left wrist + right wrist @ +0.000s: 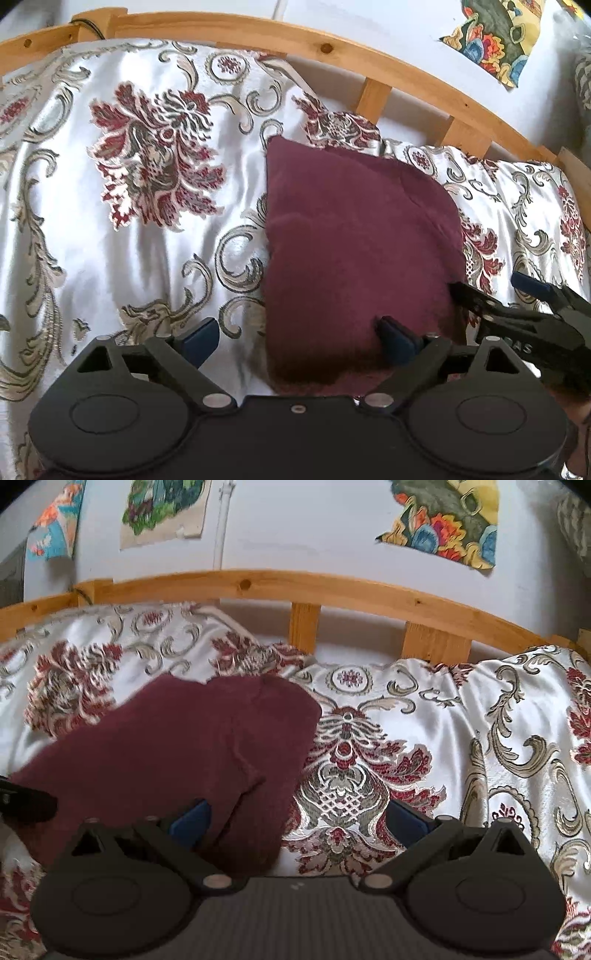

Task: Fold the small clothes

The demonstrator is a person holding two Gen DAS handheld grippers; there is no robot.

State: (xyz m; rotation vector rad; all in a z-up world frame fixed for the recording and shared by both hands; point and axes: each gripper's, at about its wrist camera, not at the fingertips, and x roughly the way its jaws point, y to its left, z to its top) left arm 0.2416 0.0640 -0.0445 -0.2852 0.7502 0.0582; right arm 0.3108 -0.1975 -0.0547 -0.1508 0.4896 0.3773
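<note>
A small maroon garment [354, 240] lies folded flat on the patterned bedspread [110, 258]. My left gripper [299, 339] is open and wide over the garment's near left edge. Its right fingertip [397, 338] is over the cloth and its left one is over the bedspread, neither pinching anything. In the right wrist view the same garment [177, 746] fills the left half. My right gripper [301, 818] is open too, straddling the garment's right edge with its left fingertip [192, 819] above the cloth. The right gripper [498, 291] also shows beside the garment's near right corner.
A white satin bedspread [424, 738] with red and grey floral scrolls covers the bed. A wooden bed rail [295, 587] with upright slats runs along the far side, against a white wall with colourful pictures [443, 528]. A dark part of the left gripper [26, 801] enters at the left edge.
</note>
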